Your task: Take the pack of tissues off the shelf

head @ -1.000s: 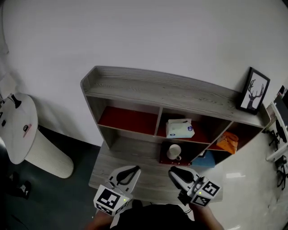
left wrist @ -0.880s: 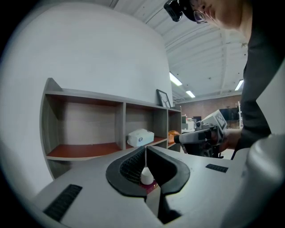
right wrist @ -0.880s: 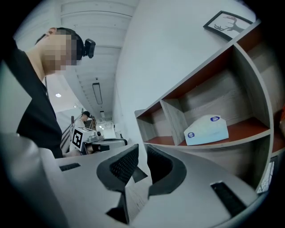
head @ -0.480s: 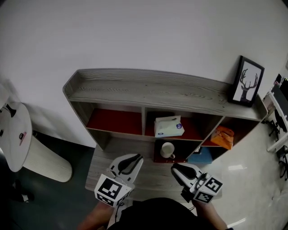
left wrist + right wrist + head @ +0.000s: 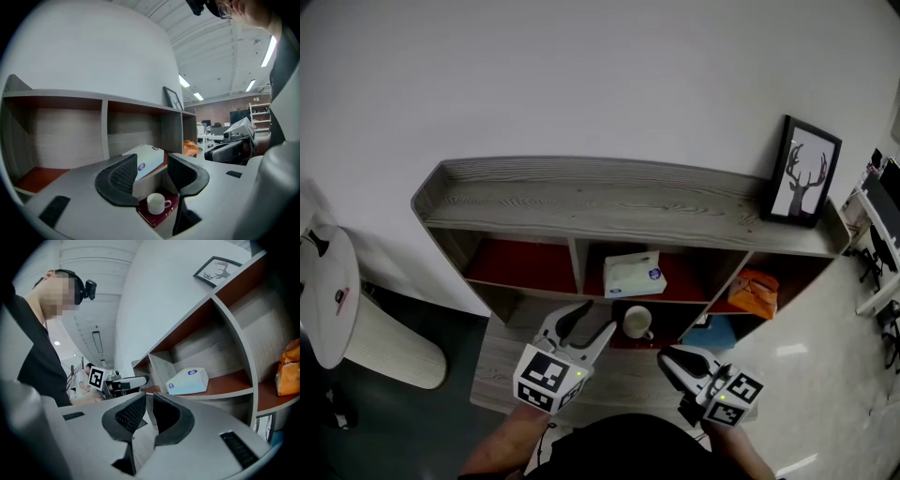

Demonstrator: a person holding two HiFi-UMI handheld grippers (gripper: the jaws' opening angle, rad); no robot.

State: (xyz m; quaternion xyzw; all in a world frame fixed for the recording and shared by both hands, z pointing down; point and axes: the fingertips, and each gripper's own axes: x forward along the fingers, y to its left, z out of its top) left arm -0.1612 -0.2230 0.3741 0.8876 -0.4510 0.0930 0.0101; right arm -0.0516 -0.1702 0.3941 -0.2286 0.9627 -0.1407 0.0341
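left gripper [image 5: 598, 317] moved nearer tissue pack [image 5: 635, 275], fingers just opened, nothing between; right gripper [image 5: 666, 356] fingers clenched, empty.

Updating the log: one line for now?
left claw: just opened, empty | right claw: shut, empty | tissue pack: on shelf, untouched

Setting: open-plan office or lab hall. Evidence: ceiling strip lights [image 5: 272, 44]; storage rack [image 5: 260, 112]; workstation desk [image 5: 877, 302] at 3 o'clock; glossy pale floor [image 5: 825, 375] at 4 o'clock; wooden shelf unit [image 5: 609, 202] against white wall; framed deer print [image 5: 802, 172] at 2 o'clock.
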